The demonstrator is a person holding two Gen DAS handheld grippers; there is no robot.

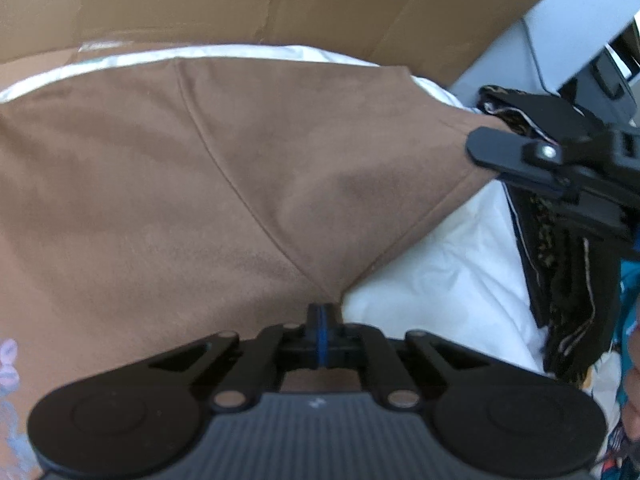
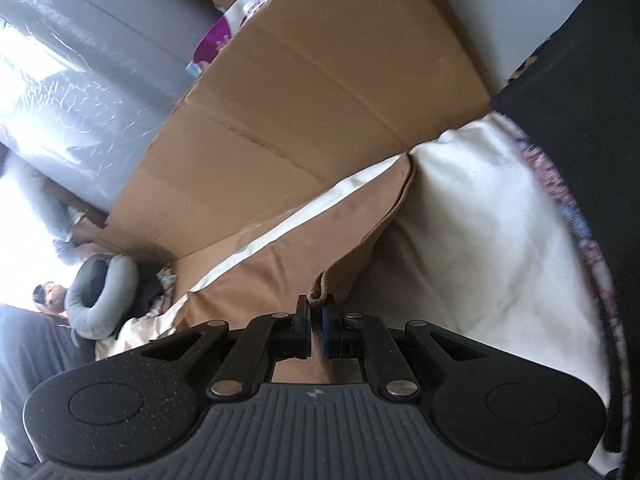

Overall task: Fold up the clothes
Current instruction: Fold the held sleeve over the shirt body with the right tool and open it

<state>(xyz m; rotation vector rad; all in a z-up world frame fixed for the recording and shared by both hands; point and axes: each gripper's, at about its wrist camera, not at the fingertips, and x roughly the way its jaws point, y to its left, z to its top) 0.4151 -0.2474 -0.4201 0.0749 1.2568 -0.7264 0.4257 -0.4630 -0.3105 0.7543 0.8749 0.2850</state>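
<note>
Cardboard (image 1: pixel 280 0) fills the back of both views, leaning up behind a white sheet (image 1: pixel 452 280). Spread flat over that sheet is the brown shirt (image 1: pixel 160 200), seam running diagonally across it, sleeve pulled out toward the right. A dark pile of clothes (image 1: pixel 568 280) sits beside it at the right edge. Left gripper (image 1: pixel 319 322) has its fingers pressed together, pinching the shirt right at the armpit. Right gripper (image 2: pixel 316 320) is clamped on a bunched bit of the sleeve's hem, lifting it off the sheet.
</note>
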